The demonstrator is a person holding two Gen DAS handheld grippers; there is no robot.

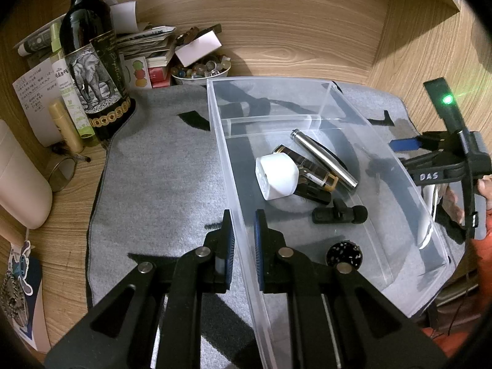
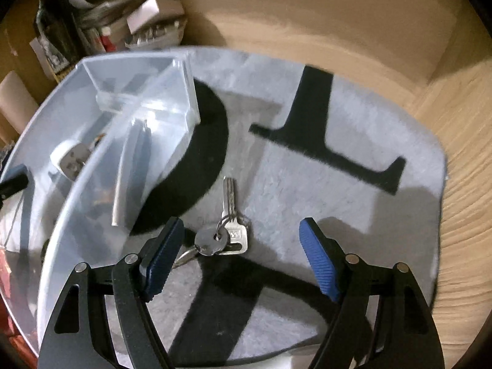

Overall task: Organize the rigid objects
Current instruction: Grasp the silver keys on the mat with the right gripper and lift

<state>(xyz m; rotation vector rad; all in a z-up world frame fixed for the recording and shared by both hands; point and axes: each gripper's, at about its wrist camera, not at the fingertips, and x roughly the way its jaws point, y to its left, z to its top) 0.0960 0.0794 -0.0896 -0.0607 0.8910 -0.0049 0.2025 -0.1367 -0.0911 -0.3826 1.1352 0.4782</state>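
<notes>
A clear plastic bin (image 1: 215, 104) stands on a grey mat (image 1: 160, 178). It holds a white plug adapter (image 1: 275, 176), a metal tube (image 1: 324, 158), a dark gold-trimmed piece (image 1: 307, 166), a black clip microphone (image 1: 339, 213) and a round black speckled piece (image 1: 344, 253). My left gripper (image 1: 244, 227) is shut on the bin's near left wall. My right gripper (image 2: 243, 236) is open, low over a bunch of keys (image 2: 227, 233) lying on the mat (image 2: 338, 190) beside the bin (image 2: 129, 141). It also shows in the left wrist view (image 1: 406, 144), beyond the bin's right wall.
A wine bottle (image 1: 92, 61), small bottles (image 1: 66, 123), stacked papers and boxes (image 1: 153, 46) and a bowl of beads (image 1: 201, 69) crowd the back left of the wooden desk. A beige case (image 1: 18, 190) lies at the left. Wooden walls (image 1: 307, 30) close the back and right.
</notes>
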